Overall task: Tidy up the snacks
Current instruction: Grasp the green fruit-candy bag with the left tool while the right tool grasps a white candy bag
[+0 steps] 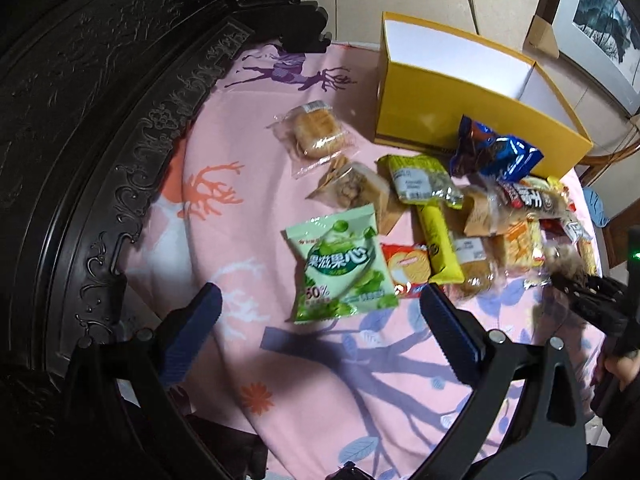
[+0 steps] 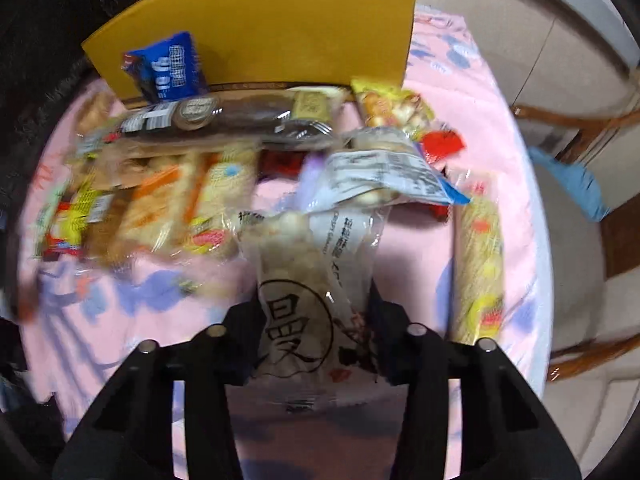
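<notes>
While crinkly, clear packet, yellow box

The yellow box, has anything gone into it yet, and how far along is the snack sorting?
Barely started. The yellow box shows only bare white inside. The right gripper is closing around a clear packet; the left gripper hovers open over the green pouch. The remaining snacks lie on the pink cloth.

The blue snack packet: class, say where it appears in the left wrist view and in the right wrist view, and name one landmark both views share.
Left wrist view: the blue snack packet is right of centre in the upper half, against the yellow box's front wall.
Right wrist view: the blue snack packet is upper left, leaning on the same wall.
Shared landmark: the yellow box.
</notes>
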`<state>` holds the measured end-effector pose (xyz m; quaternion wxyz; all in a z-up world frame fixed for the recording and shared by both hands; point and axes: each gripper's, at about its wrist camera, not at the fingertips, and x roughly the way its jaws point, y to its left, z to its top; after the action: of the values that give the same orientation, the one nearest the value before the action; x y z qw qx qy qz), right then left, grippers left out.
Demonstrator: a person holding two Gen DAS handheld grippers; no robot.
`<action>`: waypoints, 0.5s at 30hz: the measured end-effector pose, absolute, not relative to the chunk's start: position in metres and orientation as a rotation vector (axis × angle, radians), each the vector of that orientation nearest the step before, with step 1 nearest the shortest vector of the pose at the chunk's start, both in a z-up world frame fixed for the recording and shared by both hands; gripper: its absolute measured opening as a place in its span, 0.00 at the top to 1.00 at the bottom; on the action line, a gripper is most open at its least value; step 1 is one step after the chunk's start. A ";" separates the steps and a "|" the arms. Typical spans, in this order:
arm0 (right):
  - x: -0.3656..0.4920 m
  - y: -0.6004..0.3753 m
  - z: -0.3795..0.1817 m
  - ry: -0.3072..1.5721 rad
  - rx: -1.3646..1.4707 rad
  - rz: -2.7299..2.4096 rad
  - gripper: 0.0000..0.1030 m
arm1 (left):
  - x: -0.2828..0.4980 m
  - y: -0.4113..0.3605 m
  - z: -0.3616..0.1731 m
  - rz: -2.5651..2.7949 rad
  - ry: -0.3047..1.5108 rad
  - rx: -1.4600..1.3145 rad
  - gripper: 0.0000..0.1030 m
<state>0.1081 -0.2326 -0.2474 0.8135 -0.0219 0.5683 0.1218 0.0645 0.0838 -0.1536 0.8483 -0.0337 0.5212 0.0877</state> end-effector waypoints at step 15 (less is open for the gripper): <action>0.058 -0.211 -0.248 1.201 -0.092 0.268 0.56 | 0.119 0.073 -0.223 0.240 1.175 -0.029 0.02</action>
<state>0.0579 -0.2106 -0.2477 0.8155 -0.0433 0.5633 0.1257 0.1190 0.0729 -0.2228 0.8255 -0.0135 0.5529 0.1128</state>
